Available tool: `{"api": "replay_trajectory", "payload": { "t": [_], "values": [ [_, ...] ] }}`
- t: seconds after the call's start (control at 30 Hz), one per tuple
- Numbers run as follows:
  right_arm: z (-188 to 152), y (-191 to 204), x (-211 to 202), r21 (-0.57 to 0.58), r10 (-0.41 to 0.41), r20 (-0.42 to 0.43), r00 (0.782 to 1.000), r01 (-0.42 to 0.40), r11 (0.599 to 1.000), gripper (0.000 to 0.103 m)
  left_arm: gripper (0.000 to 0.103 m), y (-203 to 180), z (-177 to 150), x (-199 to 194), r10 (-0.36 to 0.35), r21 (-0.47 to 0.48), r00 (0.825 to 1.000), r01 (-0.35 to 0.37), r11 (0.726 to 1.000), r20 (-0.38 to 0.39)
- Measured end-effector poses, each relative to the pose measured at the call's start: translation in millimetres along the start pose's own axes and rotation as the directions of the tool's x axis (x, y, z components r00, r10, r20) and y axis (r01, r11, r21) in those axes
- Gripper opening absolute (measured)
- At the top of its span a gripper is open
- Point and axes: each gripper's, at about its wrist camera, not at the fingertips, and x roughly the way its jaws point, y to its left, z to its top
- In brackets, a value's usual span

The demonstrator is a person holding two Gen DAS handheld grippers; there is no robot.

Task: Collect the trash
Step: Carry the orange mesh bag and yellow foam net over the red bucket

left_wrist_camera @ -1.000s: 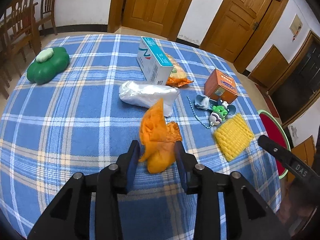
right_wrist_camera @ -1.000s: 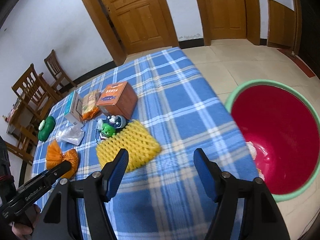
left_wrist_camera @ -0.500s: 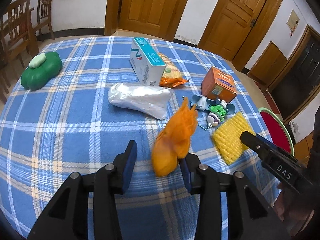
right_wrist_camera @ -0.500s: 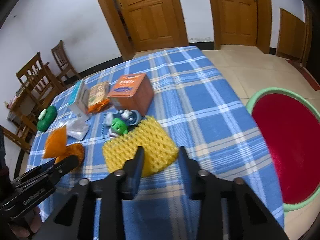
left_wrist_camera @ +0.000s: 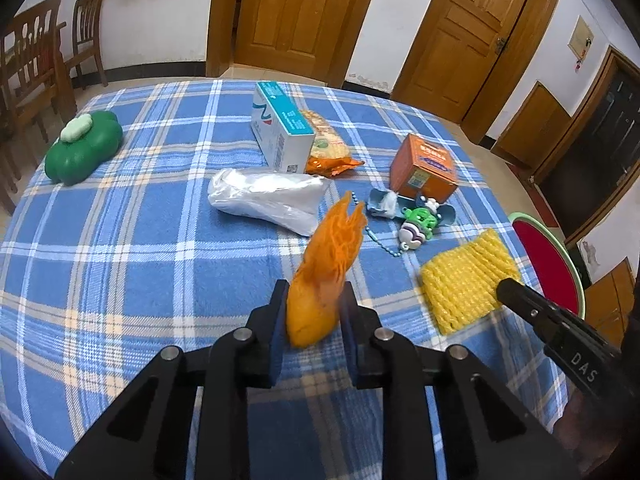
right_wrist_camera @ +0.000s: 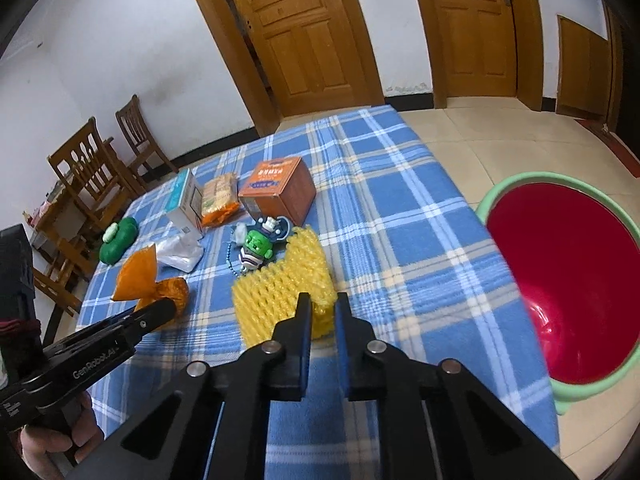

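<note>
left gripper [left_wrist_camera: 314,312] grasps orange net [left_wrist_camera: 328,276]; right gripper [right_wrist_camera: 323,312] pinches yellow foam net [right_wrist_camera: 280,288]. next, both go right to red basin [right_wrist_camera: 516,196].

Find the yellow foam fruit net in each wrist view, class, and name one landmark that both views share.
Left wrist view: the yellow foam fruit net lies at right, near the table edge, beside the right gripper's tip.
Right wrist view: it sits at centre, its near corner pinched by the right gripper.
Shared landmark: the orange cardboard box, beyond the net in both.
</note>
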Motion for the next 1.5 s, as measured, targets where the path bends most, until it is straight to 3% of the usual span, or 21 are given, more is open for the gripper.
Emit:
{"api": "replay_trajectory", "payload": {
  "t": [0.83, 1.5],
  "values": [
    [3.7, -39.2, -92.1, 0.112, -0.03, 0.211, 0.977, 0.007, 0.994, 0.013, 0.024, -44.2, 2.6, -56.7, -0.034, 0.084, 0.994, 0.025, 0.996, 0.106],
    [1.4, -94.0, -121.6, 0.241, -0.131, 0.269, 0.954, 0.065, 0.968, 0.013, 0.024, -110.6, 19.9, -50.1, -0.108, 0.207, 0.988, 0.084, 0.975, 0.107]
  ]
}}
